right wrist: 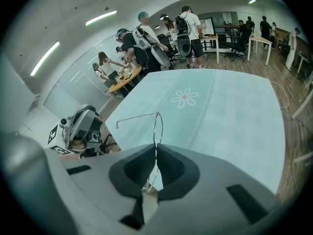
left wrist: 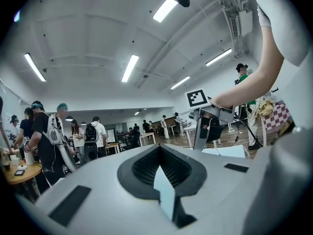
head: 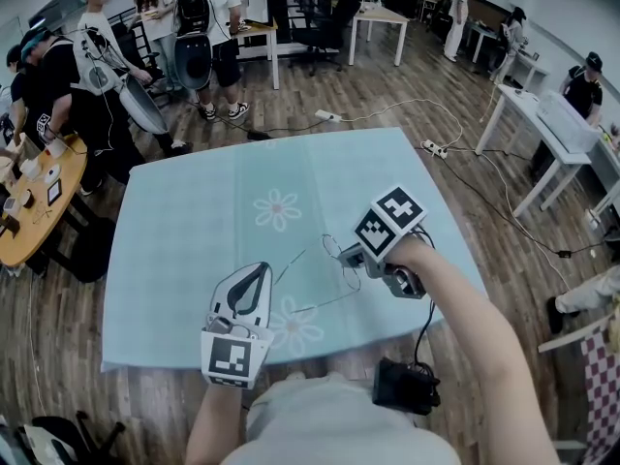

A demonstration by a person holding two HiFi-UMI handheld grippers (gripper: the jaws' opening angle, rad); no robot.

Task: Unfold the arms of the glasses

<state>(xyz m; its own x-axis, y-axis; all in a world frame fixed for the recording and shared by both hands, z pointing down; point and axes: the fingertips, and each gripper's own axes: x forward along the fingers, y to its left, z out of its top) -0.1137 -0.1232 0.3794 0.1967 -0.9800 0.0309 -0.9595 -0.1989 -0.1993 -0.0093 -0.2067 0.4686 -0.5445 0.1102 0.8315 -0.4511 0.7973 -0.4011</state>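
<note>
**Item:** glasses [right wrist: 157,131]. Thin bare metal wire, round rims, no heavy frame. One rim is pinched between the right gripper's [right wrist: 155,148] ribbed black pads and rises just past their tips. One slim temple arm stands out sideways from the rim towards the left gripper [right wrist: 80,129], its hooked end well clear of that tool. In the head view the glasses [head: 339,258] sit at the right gripper's [head: 347,257] tip, over the cloth.

**Left gripper** [left wrist: 159,148]: white shell, dark grooved pads pressed together at their tips, nothing seen between them.

**Surroundings:** a pale blue tablecloth [head: 194,221], smooth, with a fine check and a white flower print [head: 278,208] ahead of both tools. Beyond the table are plank flooring, a round wooden table [head: 39,226] off to the left tool's side, white tables [head: 542,114] off to the right tool's side, and standing people. Nothing lies between the two tools.

**Pose:** the right forearm [head: 465,337] reaches in from the near right, its tool tipped steeply down at the cloth. The left gripper [head: 257,267] is held level, pointing away from the body, short of the glasses.
</note>
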